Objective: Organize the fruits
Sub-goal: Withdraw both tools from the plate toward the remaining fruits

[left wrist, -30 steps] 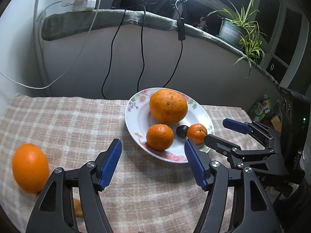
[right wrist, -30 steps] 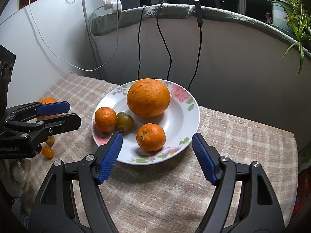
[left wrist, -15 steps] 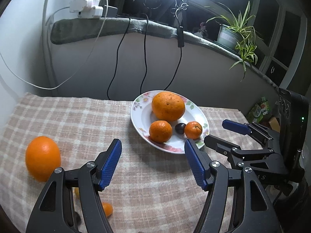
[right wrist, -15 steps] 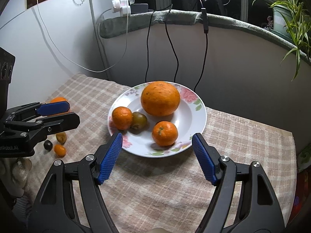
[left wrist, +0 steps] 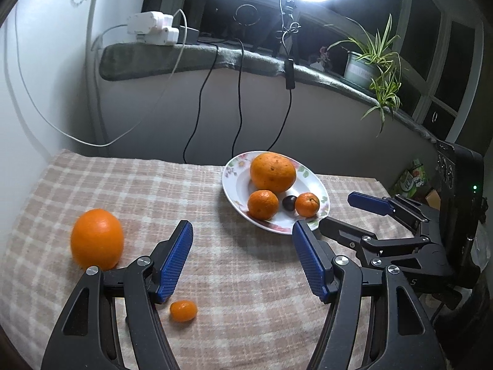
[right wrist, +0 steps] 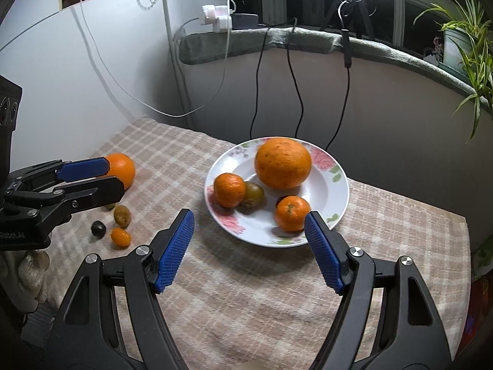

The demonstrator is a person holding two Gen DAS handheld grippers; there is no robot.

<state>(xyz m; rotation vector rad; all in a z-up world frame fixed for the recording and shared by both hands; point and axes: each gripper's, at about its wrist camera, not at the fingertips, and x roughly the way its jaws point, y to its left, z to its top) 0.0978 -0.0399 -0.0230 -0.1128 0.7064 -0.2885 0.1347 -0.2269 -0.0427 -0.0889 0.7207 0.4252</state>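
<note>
Orange fruits, four of them with a dark one, already sit on the plate (right wrist: 337, 191) near the surface's far edge. One large orange (left wrist: 97, 240) and several small fruits (right wrist: 120, 236) remain loose toward its left edge. The left gripper (left wrist: 242, 260) and the right gripper (right wrist: 249, 251) hover released, grasping nothing.

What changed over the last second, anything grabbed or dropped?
Both tongs pulled back from the plate; it looks smaller now, and the loose small fruits by the big orange have come into view. Left tongs and right tongs stayed open and empty. No fruit shifted, on the plate or the cloth.
</note>
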